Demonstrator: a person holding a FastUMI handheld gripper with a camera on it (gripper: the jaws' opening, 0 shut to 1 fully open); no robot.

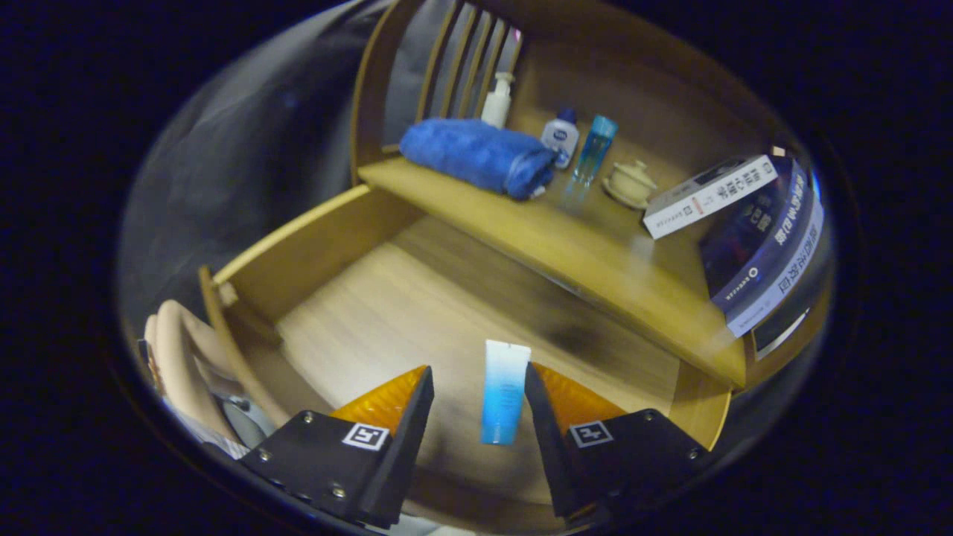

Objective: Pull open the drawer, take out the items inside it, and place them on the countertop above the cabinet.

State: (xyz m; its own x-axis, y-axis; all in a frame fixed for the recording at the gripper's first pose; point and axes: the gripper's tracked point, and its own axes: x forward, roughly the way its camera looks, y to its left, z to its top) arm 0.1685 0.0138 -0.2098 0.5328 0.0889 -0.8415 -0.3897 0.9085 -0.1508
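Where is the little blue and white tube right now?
The tube hangs between the gripper fingers, nearer the right one, above the open drawer.

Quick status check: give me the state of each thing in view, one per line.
drawer: pulled open
tube: between the fingers, right finger touching, left apart
gripper: open around the tube
towel: rolled, on countertop
blue bottle: upright
books: lying flat, stacked

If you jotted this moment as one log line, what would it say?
drawer: open | tube: between claw fingers, not gripped | claw: open | countertop: towel, bottles, books
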